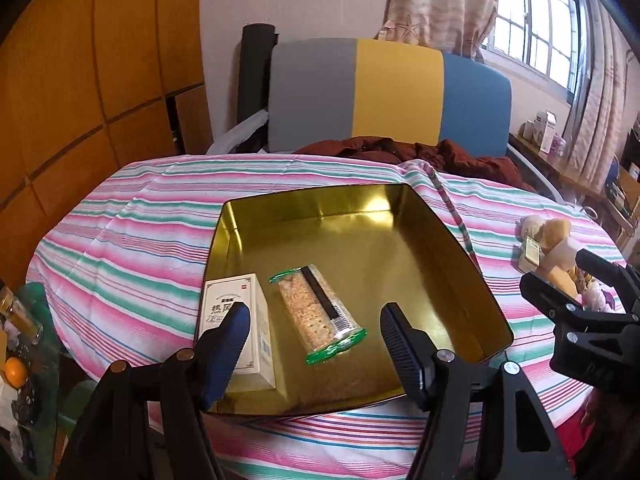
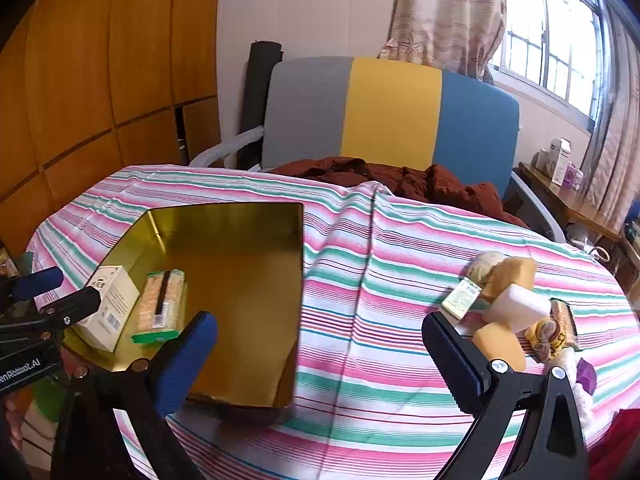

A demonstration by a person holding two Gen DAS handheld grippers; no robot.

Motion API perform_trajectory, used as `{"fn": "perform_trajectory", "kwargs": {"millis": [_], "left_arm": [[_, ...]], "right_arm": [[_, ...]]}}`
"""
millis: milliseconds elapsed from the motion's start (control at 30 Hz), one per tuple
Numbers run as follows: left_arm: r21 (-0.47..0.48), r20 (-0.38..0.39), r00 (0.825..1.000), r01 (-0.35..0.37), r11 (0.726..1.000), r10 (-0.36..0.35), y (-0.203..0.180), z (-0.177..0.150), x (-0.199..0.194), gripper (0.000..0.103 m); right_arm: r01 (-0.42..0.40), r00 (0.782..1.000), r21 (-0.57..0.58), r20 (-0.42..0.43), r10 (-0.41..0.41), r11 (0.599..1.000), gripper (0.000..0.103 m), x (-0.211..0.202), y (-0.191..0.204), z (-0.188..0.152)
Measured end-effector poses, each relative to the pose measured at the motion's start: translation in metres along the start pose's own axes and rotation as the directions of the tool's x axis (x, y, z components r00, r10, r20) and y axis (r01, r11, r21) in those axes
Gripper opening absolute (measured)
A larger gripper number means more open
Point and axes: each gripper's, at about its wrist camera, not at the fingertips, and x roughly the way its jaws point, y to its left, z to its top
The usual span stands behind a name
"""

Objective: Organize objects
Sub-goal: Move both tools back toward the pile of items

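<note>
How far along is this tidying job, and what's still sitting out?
Two things already lie in the gold tin: a white box and a cracker packet, side by side. Nothing is in hand: the left hand-held gripper hangs open over the tin, and the right hand-held gripper is open above the striped cloth. A pile of small items still waits on the cloth, off to the right.

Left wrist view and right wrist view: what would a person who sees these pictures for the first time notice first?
First, the shiny gold tin tray in the middle of the striped tablecloth, with a white box and a cracker packet lying side by side in its near left part. Next, the pile of small items on the cloth to the right. Both tongs, left and right, hang open and empty.
</note>
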Motion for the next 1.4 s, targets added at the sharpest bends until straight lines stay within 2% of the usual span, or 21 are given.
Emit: {"fn": "perform_trajectory", "kwargs": {"millis": [200,300,433,633,767,833,867,900,933,967,1033,1233,1400], "left_arm": [[0.034,0.009,0.999,0.033,0.999,-0.033,-0.013,0.005,0.002,0.069],[0.060,0.023,0.997,0.068,0.996,-0.069,-0.022,0.008,0.001,0.075],[0.089,0.045,0.991,0.119,0.989,-0.123,-0.035,0.012,-0.002,0.078],[0.102,0.017,0.983,0.183,0.978,-0.185,-0.050,0.014,0.004,0.078],[0.101,0.008,0.976,0.216,0.971,-0.217,-0.061,0.019,0.004,0.078],[0.114,0.006,0.972,0.233,0.966,-0.235,-0.069,0.022,0.004,0.078],[0.122,0.002,0.967,0.252,0.960,-0.254,-0.075,0.024,0.004,0.078],[0.132,-0.006,0.962,0.273,0.953,-0.274,-0.081,0.026,0.004,0.078],[0.147,-0.011,0.958,0.286,0.947,-0.288,-0.087,0.027,0.004,0.078],[0.170,-0.013,0.956,0.292,0.941,-0.294,-0.097,0.028,0.003,0.078],[0.214,-0.030,0.945,0.325,0.921,-0.326,-0.117,0.029,0.005,0.078],[0.299,-0.091,0.919,0.393,0.870,-0.384,-0.178,0.028,0.019,0.078],[0.343,-0.150,0.894,0.447,0.826,-0.421,-0.228,0.029,0.038,0.078]], "right_arm": [[0.061,0.998,0.014,0.007,-0.061,0.998,0.103,-0.003,-0.026,-0.001],[0.088,0.996,0.072,-0.001,-0.088,0.993,0.103,-0.006,-0.055,-0.003],[0.171,0.985,0.164,-0.051,-0.164,0.972,0.103,-0.009,-0.107,-0.009],[0.310,0.951,0.330,-0.094,-0.296,0.892,0.103,-0.033,-0.199,-0.021],[0.360,0.931,0.433,-0.111,-0.347,0.826,0.103,-0.044,-0.254,-0.024],[0.357,0.930,0.509,-0.119,-0.347,0.783,0.103,-0.047,-0.278,-0.031],[0.330,0.939,0.572,-0.117,-0.324,0.751,0.103,-0.049,-0.291,-0.039],[0.314,0.943,0.604,-0.112,-0.313,0.732,0.103,-0.048,-0.296,-0.043],[0.300,0.946,0.652,-0.111,-0.304,0.696,0.103,-0.048,-0.304,-0.052],[0.308,0.943,0.673,-0.124,-0.308,0.673,0.103,-0.049,-0.307,-0.054],[0.280,0.944,0.693,-0.071,-0.323,0.664,0.103,-0.057,-0.309,-0.055],[0.266,0.947,0.678,-0.051,-0.317,0.685,0.103,-0.057,-0.303,-0.050],[0.239,0.953,0.688,-0.030,-0.302,0.685,0.103,-0.058,-0.304,-0.053]]}}
